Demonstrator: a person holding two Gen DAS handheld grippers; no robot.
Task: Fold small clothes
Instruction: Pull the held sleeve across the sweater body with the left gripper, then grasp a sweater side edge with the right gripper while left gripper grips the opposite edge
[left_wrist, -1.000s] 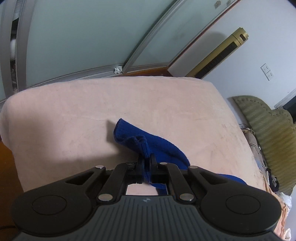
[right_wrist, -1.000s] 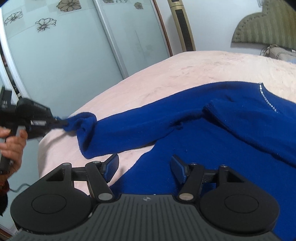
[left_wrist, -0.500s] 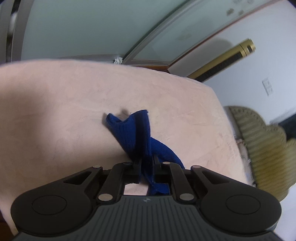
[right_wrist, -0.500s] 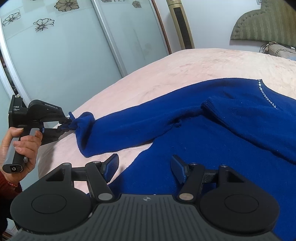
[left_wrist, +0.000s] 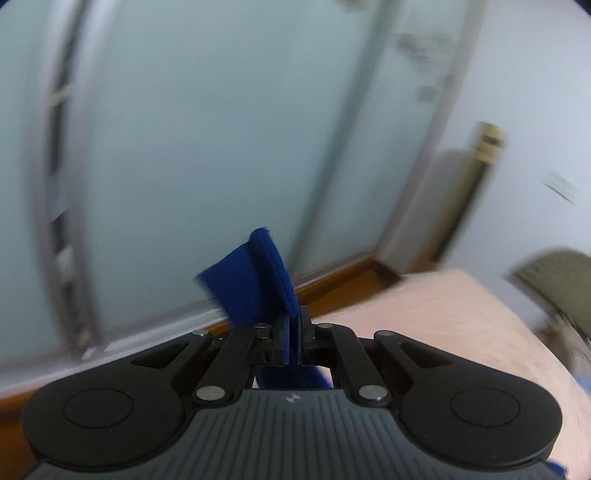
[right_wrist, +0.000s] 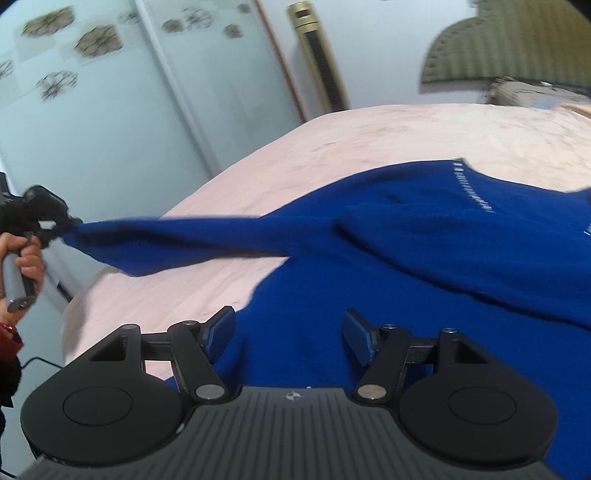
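Your left claw (left_wrist: 293, 341) is squeezed tight on the blue sweater's sleeve (left_wrist: 255, 280), lifted off the pink bed (right_wrist: 369, 136). Your right claw (right_wrist: 290, 338) is wide open and empty, just above the sweater (right_wrist: 406, 258).

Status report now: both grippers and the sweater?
Left gripper shut on sleeve cuff, lifted. Right gripper open above blue sweater. Nothing in the way.

Left wrist view: close behind its claw (left_wrist: 293, 341), facing glass doors (left_wrist: 184, 147). Right wrist view: low over bed (right_wrist: 369, 147), facing doors at 10 o'clock. Shared: bed, doors.
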